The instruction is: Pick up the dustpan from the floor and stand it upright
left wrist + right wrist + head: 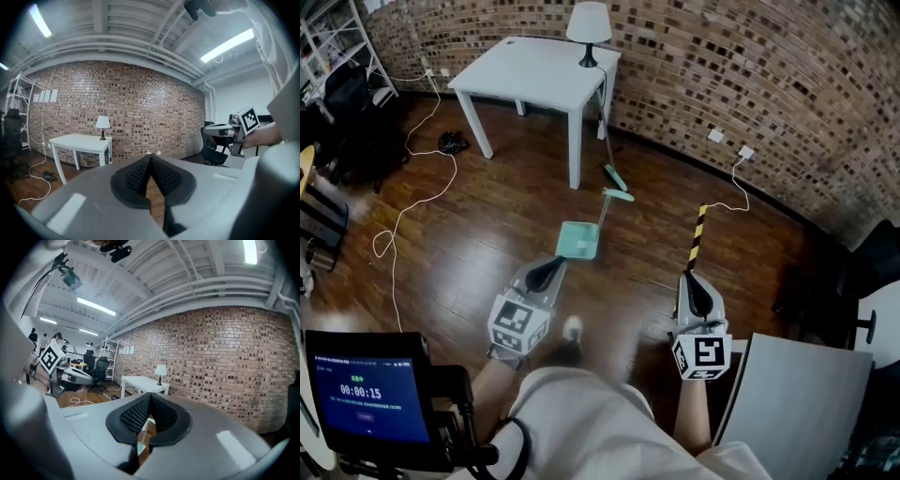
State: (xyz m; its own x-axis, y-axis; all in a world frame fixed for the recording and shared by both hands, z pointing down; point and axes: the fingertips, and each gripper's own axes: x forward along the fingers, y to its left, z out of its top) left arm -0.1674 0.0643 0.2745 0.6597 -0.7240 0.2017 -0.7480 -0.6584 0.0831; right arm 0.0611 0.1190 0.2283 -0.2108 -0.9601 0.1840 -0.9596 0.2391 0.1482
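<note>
Black-padded and pressed together, both tongs are empty. I hold the left tongs (546, 272) and right tongs (697, 292) low and nearly level, likely because I am still lining up the approach. Just beyond the left pair the teal dustpan (578, 241) lies flat on the wooden floor (487, 234) — handle pointing far, toward the white counter (534, 66) — not yet lifted.
</note>
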